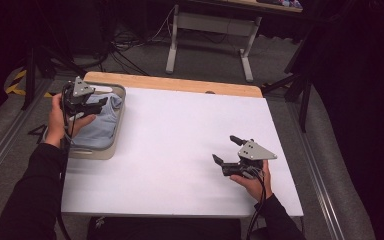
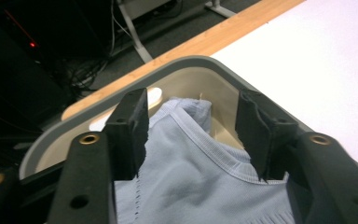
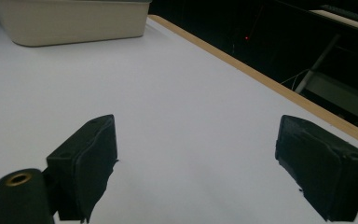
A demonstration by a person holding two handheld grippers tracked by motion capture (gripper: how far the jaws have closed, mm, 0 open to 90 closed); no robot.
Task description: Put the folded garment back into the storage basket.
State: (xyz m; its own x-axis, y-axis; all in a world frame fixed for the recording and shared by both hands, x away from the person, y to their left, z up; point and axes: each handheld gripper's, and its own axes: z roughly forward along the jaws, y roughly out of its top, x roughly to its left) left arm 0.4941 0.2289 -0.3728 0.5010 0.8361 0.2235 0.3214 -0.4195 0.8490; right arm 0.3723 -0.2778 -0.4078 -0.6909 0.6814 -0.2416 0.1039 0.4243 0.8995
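Your left gripper [image 2: 192, 135] hangs over the basin [image 2: 121, 93] with its jaws apart — nothing pinched, the pale blue garment [image 2: 191, 186] lying loose below and between them. That garment sits inside the basin at the table's far left corner, its ribbed neckline bunched toward the rim. From above, your left gripper [image 1: 96, 106] rides over the cloth's near-left part, with the basin [image 1: 121, 117] on the white table cover [image 1: 180, 140].

Your right gripper [image 3: 196, 163] stands wide apart and empty over bare white surface, well away from the basin [image 3: 74, 23]; from above it [image 1: 227, 150] sits near the table's right front.

Risks, as I judge them: close now and you may catch only the neckline ribbing, so the cloth slips free on the lift — or the jaw tips strike the basin wall and drag the basin along. A one-sided pinch would also let the fabric snag on the rim.

No brand, label or legible writing anywhere.
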